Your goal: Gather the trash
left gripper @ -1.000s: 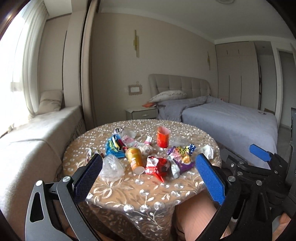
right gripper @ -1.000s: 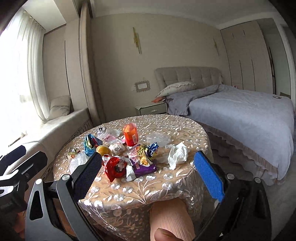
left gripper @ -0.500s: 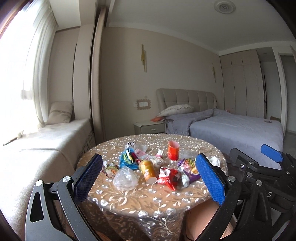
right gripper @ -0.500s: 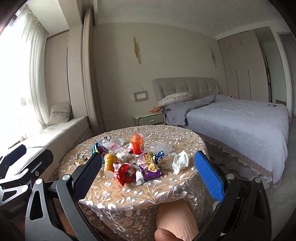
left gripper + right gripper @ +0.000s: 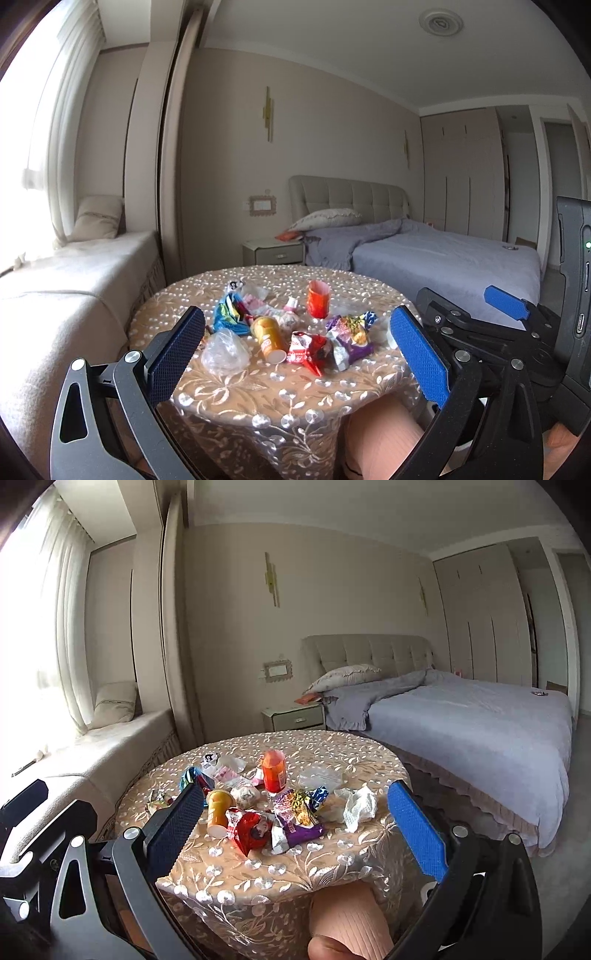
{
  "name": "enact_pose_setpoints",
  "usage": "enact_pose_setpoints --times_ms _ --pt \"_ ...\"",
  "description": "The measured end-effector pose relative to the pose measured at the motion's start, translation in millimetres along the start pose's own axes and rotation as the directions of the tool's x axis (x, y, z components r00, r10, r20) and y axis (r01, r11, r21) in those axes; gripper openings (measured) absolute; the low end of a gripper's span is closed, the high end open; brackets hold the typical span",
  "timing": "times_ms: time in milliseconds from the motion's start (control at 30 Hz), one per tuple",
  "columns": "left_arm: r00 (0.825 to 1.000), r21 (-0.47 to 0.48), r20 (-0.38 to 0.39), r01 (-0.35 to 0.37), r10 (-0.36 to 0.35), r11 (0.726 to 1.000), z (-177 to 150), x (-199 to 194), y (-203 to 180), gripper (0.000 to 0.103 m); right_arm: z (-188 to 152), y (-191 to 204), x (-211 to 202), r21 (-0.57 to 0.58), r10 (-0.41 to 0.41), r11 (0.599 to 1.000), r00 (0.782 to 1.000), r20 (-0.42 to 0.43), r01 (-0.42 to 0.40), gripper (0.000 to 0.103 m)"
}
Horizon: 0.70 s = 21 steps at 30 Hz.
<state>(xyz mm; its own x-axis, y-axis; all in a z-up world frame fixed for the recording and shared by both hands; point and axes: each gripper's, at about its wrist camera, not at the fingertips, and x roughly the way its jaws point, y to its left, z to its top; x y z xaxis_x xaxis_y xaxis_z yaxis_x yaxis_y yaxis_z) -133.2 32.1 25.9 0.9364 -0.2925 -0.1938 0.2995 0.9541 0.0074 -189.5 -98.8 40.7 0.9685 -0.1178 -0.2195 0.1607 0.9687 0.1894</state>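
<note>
Both grippers, left (image 5: 295, 358) and right (image 5: 295, 830), gape wide, empty, short of the littered table (image 5: 258, 871).

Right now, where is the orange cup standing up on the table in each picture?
Left wrist view: the orange cup stands upright toward the far middle of the table, right of centre between the open jaws.
Right wrist view: the orange cup stands left of centre, behind the wrappers.
Shared landmark: the tipped yellow cup lies nearer and to its left.
</note>
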Motion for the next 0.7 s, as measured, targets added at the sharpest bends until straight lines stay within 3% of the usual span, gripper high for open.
enact_pose_setpoints --times_ms 233,700 --pt "0.998 -0.006 -0.009 -0.065 0.065 0.998 -1.0 5.8 10.3 0.098 2.2 2.2 -7.2 -0.029 -0.01 1.0 0.999 0.033 0.011 0.1" --pt "0.996 -0.023 -0.036 -0.085 0.084 0.996 -2.6 12.8 21.5 0.098 0.8 12.8 -5.1 -0.052 0.018 0.999 0.999 0.028 -0.016 0.1"
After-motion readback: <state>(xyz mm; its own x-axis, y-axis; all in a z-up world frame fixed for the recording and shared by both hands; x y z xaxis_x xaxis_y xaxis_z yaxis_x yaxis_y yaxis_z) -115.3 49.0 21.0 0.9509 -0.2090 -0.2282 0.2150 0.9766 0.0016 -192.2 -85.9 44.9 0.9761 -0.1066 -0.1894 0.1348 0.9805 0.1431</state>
